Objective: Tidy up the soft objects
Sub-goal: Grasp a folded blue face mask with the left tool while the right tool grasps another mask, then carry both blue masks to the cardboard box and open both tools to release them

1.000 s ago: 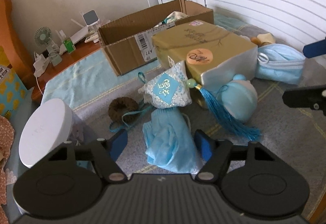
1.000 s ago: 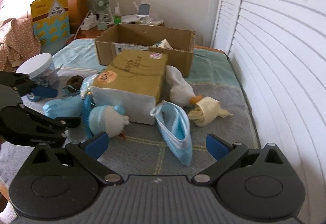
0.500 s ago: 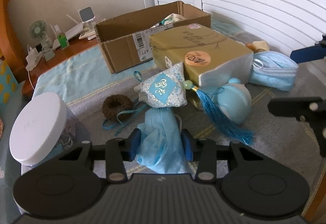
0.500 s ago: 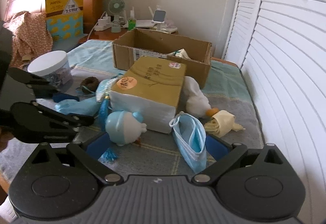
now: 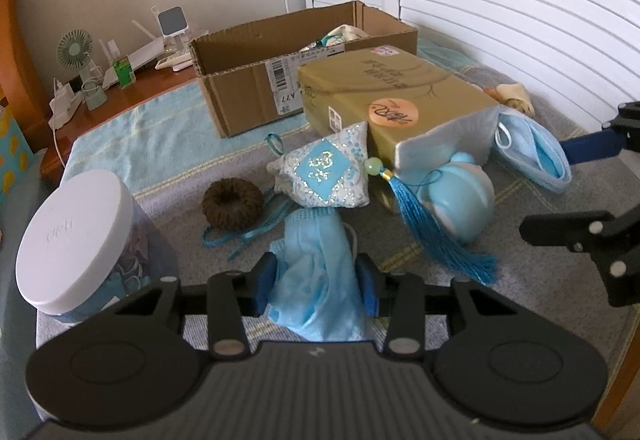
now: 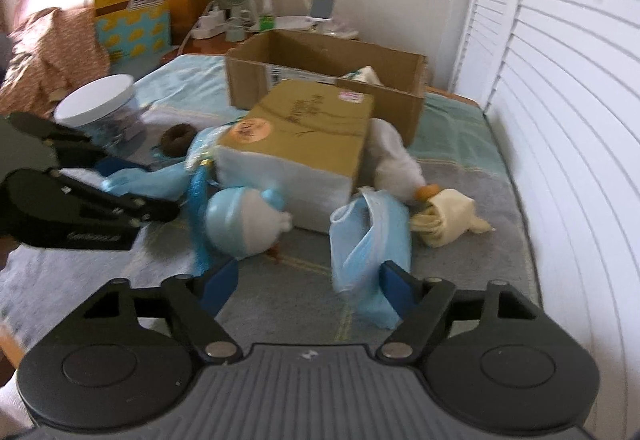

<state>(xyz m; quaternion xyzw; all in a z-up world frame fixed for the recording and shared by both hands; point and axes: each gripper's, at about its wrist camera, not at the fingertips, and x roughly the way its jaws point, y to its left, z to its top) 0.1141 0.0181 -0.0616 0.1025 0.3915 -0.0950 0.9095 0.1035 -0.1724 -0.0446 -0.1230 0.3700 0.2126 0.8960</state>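
Observation:
My left gripper is shut on a crumpled blue face mask lying on the bed. Behind it lie a blue-and-white sachet with a tassel, a brown hair scrunchie and a round blue plush. My right gripper is open, with a second blue face mask against its right finger. This mask also shows in the left wrist view. An open cardboard box stands behind, holding some soft items.
A gold tissue pack lies mid-bed. A white-lidded jar stands at left. A white plush and cream cloth lie right of the pack. A nightstand with a fan and louvered doors border the bed.
My left gripper has closed on the crumpled mask. My right gripper has moved forward over the second mask, still open.

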